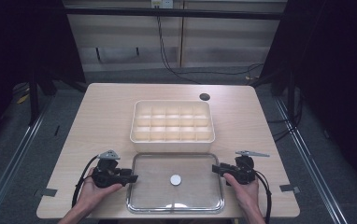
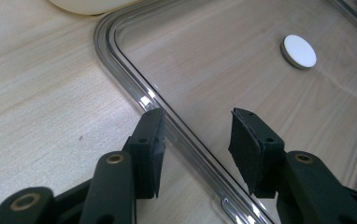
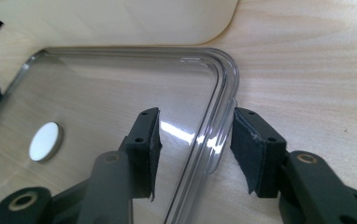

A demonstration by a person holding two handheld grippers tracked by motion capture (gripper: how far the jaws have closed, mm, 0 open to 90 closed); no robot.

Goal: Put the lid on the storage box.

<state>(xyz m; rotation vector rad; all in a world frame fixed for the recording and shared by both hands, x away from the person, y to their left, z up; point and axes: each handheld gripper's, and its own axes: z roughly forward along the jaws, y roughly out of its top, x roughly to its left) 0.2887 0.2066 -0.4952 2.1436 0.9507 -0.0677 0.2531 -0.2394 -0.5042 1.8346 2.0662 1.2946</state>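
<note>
You have both grippers set at the clear lid (image 1: pixel 175 183), one on each short side, and that is about as far as the job has got: the lid lies flat on the table (image 1: pixel 97 116), not yet lifted, and the box (image 1: pixel 172 122) at its 12 o'clock stands open. By my reading the lift, the carry over the box and the seating are all left to do.

Your left gripper (image 1: pixel 133 178) sits at the lid's 9 o'clock edge. In the left gripper view its jaws stand partly open and straddle the rim (image 2: pixel 167 123), one pad outside it and one over the pane, neither pressing on it. Your right gripper (image 1: pixel 213 169) is at the 3 o'clock edge, nearer the far corner. In the right gripper view its jaws are likewise half-wide with the rim (image 3: pixel 216 126) between them and a gap on each side. So nothing is held yet.

The lid is a transparent rectangle with rounded corners and a raised double rim. The wood grain shows through it, glare lies along the near edge, and a small white disc (image 1: pixel 175 179) sits at its centre. The box is cream, with rows of empty compartments.
</note>
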